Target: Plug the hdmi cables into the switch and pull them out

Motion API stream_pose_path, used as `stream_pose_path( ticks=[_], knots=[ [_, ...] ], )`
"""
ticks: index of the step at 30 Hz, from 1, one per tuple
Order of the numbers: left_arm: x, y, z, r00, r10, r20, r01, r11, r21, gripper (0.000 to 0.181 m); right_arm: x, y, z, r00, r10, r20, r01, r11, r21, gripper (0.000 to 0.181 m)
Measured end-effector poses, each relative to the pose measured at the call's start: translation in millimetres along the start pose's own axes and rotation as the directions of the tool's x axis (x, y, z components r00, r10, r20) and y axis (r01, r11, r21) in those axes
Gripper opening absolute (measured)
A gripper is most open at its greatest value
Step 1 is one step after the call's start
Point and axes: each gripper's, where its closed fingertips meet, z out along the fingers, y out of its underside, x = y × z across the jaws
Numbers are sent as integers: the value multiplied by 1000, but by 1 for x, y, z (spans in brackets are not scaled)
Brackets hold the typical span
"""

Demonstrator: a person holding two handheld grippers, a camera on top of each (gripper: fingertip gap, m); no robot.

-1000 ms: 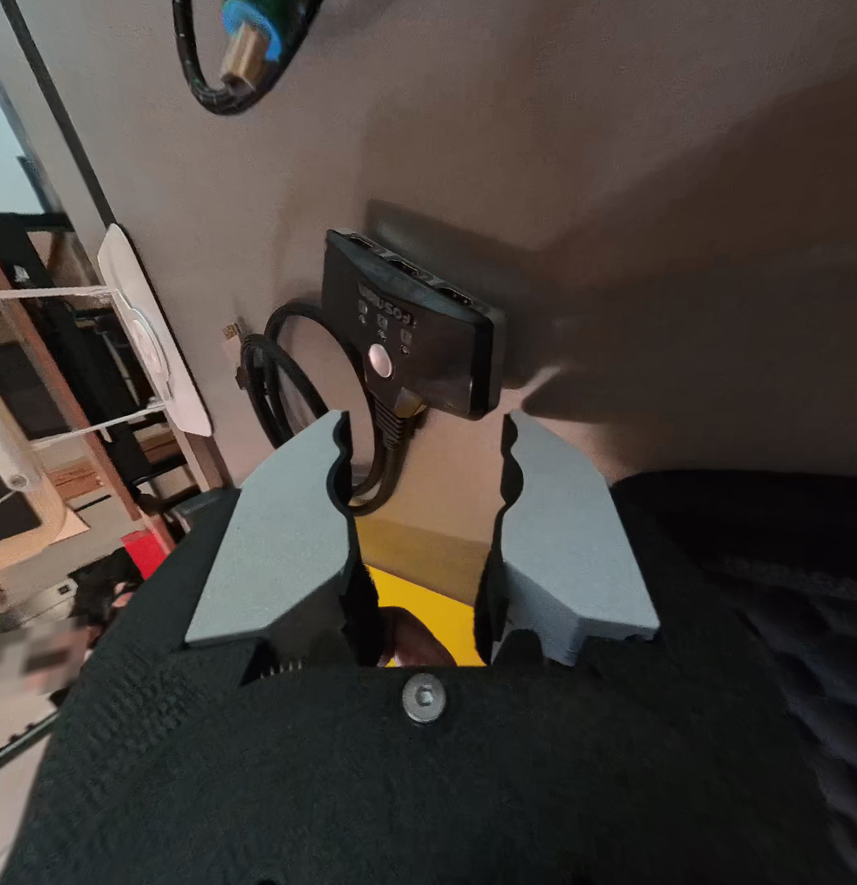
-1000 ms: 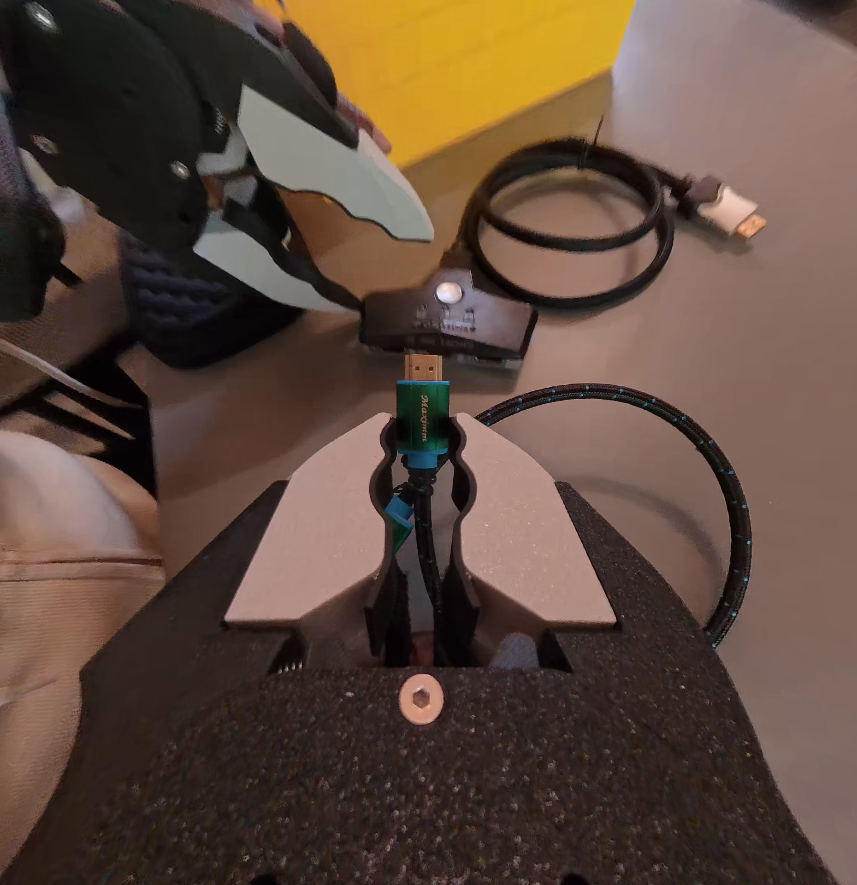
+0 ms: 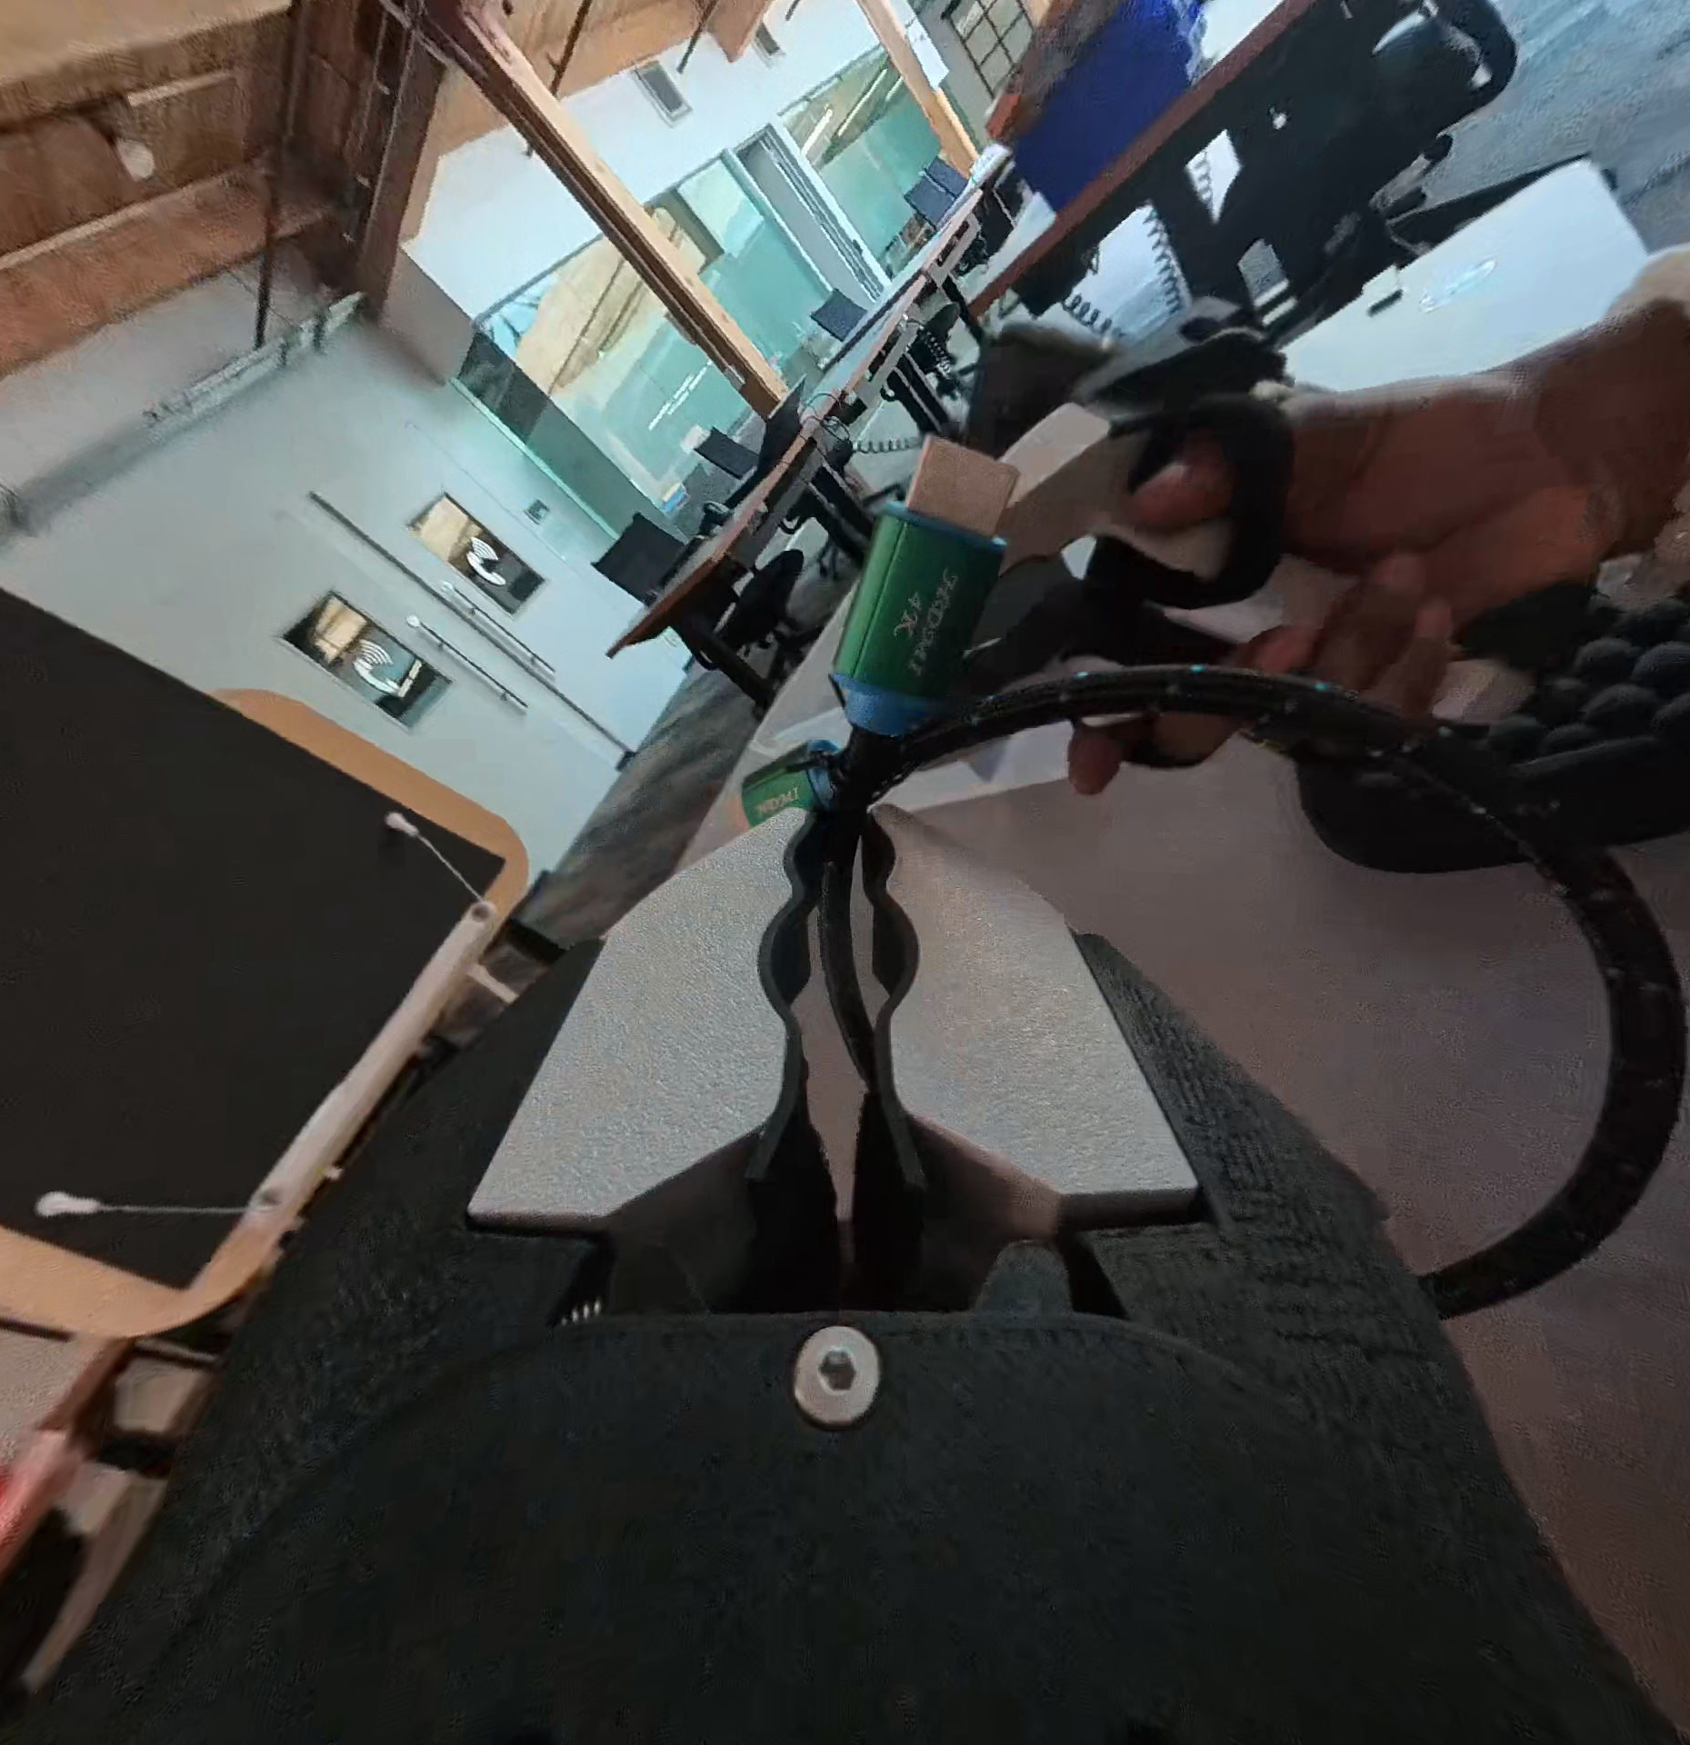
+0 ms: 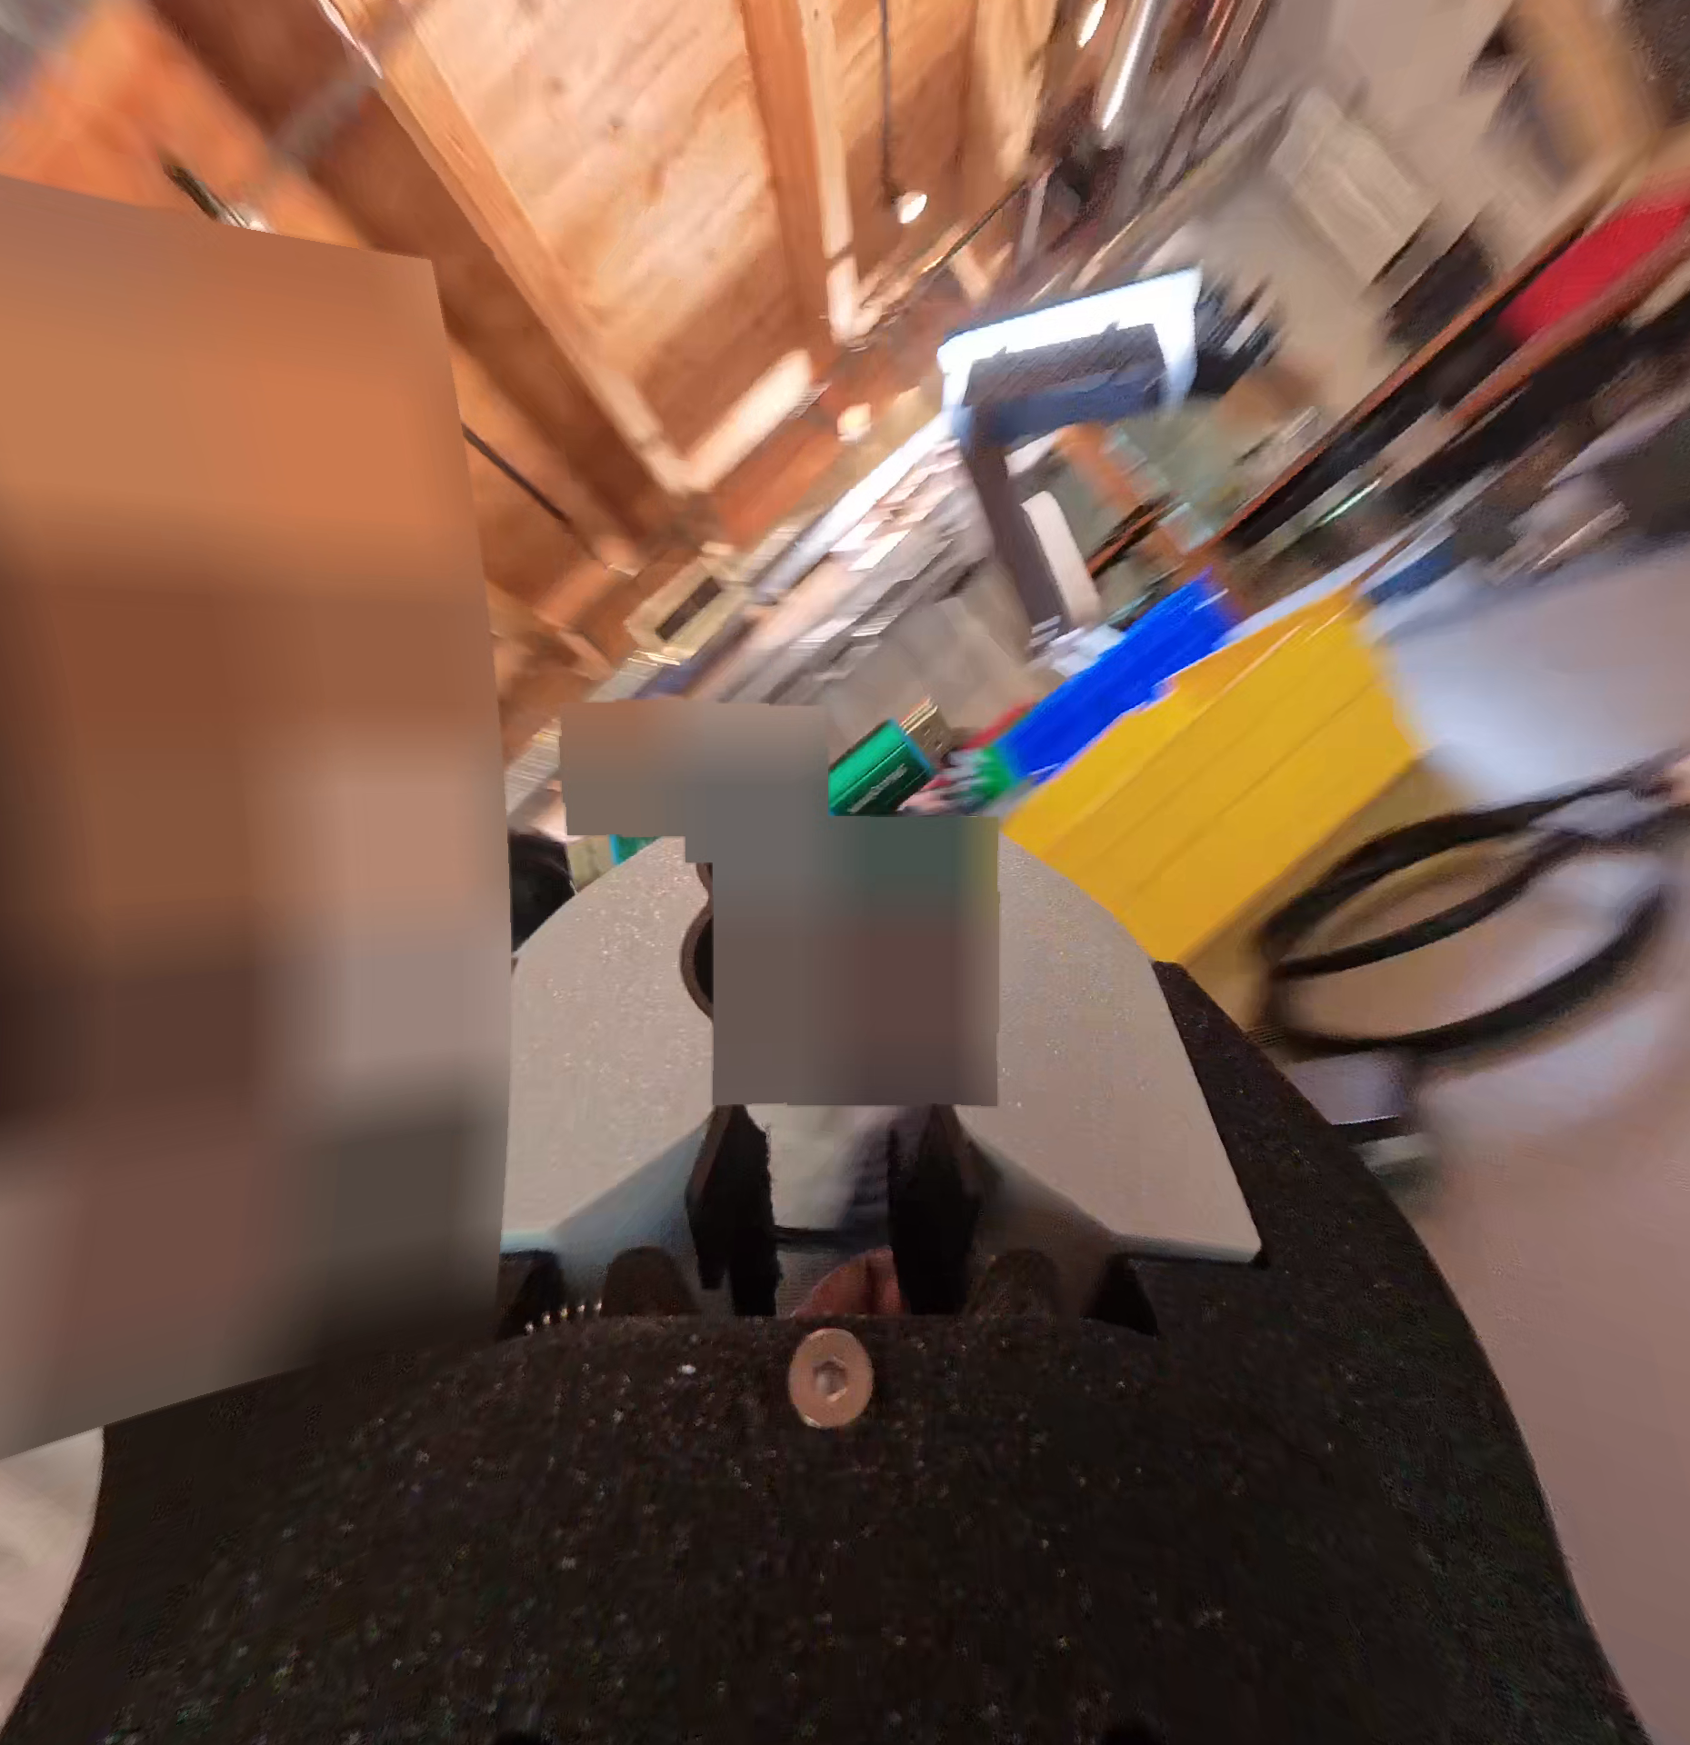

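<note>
Left tool: narrow, its two grey fingers pinched on the black braided cable just below the plug
Green plug: sticks out past the left tool's tips, tilted a little to the right, with its gold metal end uppermost and a blue collar at its base
Cable path: runs back down between the left tool's fingers; another stretch arches out from just below the plug to the right and curves down to the tool's black body
Small green tag: tied on the cable right at the fingertips, on their left side
Left tool's aim: tipped upward, so the room's far desks and windows fill the background
Hand: seen in the left wrist view, upper right, behind the plug, gripping the other tool's black handle
Right tool: grey fingers side by side, but the gap between them is hidden, so I cannot tell whether it is wide, narrow or holding anything
Right wrist view: strongly smeared; a green plug shows just beyond the tips
Desk: grey surface on the right
Yellow box: on the desk beyond the right tool, a blue box behind it
Second cable: black coil lying on the desk just right of the yellow box
</note>
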Motion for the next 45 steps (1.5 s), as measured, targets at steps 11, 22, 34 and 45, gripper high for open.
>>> stream_pose_path(
  ticks=[11, 22, 34, 45],
  knots=[
    [6, -11, -6, 930, -305, -206, 312, 950, 0, 8, -15, 5, 21, -428, -904, 15, 811, -391, -435, 48],
    [18, -14, -17, 932, -228, -281, 218, 974, -68, 25, -7, 3, 24, -409, -911, -52, 826, -346, -445, 22],
    [15, 176, -63, 597, 491, -634, -790, 223, -571, 69, -7, -50, -34, 473, -781, -407, 857, 515, 9, 22],
    [67, 170, -34, 711, -262, -652, -323, 703, -634, 52, 3, -45, -34, 544, -747, -381, 817, 576, 37, 21]
  ],
)
